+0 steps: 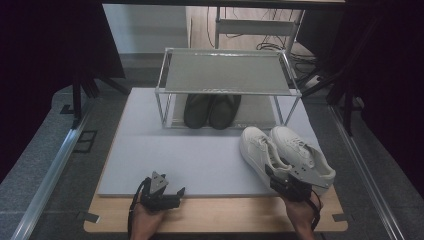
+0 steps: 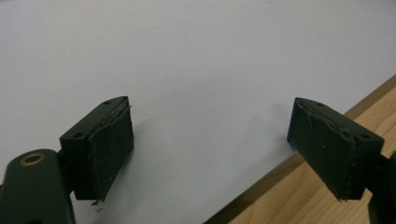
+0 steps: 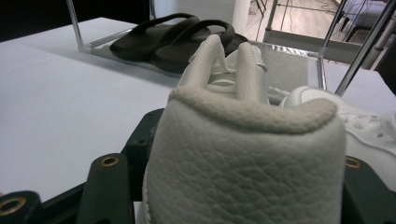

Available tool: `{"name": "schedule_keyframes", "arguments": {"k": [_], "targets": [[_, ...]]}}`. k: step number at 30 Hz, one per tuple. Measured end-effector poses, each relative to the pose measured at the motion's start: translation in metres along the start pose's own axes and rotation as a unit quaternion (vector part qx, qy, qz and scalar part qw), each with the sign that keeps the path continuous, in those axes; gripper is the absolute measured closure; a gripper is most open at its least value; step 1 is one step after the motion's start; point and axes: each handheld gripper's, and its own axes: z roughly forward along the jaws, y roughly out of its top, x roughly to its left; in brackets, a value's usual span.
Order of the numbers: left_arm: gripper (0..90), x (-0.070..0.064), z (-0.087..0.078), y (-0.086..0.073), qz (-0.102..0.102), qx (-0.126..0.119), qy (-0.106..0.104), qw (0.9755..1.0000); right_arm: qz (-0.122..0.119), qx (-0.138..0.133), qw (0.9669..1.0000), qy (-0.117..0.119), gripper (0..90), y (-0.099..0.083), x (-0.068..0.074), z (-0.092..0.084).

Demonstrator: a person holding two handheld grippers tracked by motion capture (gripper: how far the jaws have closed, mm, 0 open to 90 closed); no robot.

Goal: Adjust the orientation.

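The work looked barely begun. The dark slippers (image 1: pixel 212 110) already sat side by side on the lower shelf of the shoe rack (image 1: pixel 227 92) at the far edge of the grey mat (image 1: pixel 190 160), while the upper shelf carried nothing and both white sneakers were off the rack, near the mat's right front corner. I judged the sneakers were meant for the rack too, so nearly all of that part remained: lift, carry, set down, twice over.

The right gripper (image 1: pixel 285 181) had closed around the heel of the left white sneaker (image 1: pixel 260 152), its jaws about half shut with a jaw on either side of the heel counter, and from the right gripper view the grip looked seated on the shoe (image 3: pixel 247 158). The other white sneaker (image 1: pixel 305 150) lay just beside it toward the mat's right edge, the two touching or very nearly so.

The held sneaker was white pebbled leather with a padded textile collar and a tall woven tongue, toe pointing toward the rack.

The left gripper (image 1: pixel 162 192) hovered over the mat's front edge, left of centre, jaws wide apart with nothing between them, only bare mat and a strip of the wooden table (image 2: pixel 327 200) below.
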Motion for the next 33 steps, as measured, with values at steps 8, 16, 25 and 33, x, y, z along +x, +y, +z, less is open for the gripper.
{"name": "schedule_keyframes", "arguments": {"k": [8, 16, 25, 33], "targets": [[14.2, 0.000, 0.000, 0.000, 0.000, 0.000, 0.000, 1.0000, -0.005, -0.023, 0.9997, -0.002, 42.6, 0.015, 0.002, -0.005], [14.2, 0.000, 0.000, 0.000, 0.000, 0.000, 0.000, 1.0000, -0.013, -0.052, 0.9986, -0.002, 42.7, 0.034, 0.005, -0.011], [14.2, 0.000, 0.000, 0.000, -0.001, -0.001, 0.000, 1.0000, -0.021, -0.084, 0.9962, 0.007, 42.7, 0.060, 0.010, -0.023], [14.2, 0.001, 0.000, 0.000, 0.002, 0.001, 0.000, 1.0000, -0.025, -0.108, 0.9936, 0.019, 42.5, 0.083, 0.013, -0.032]]}}
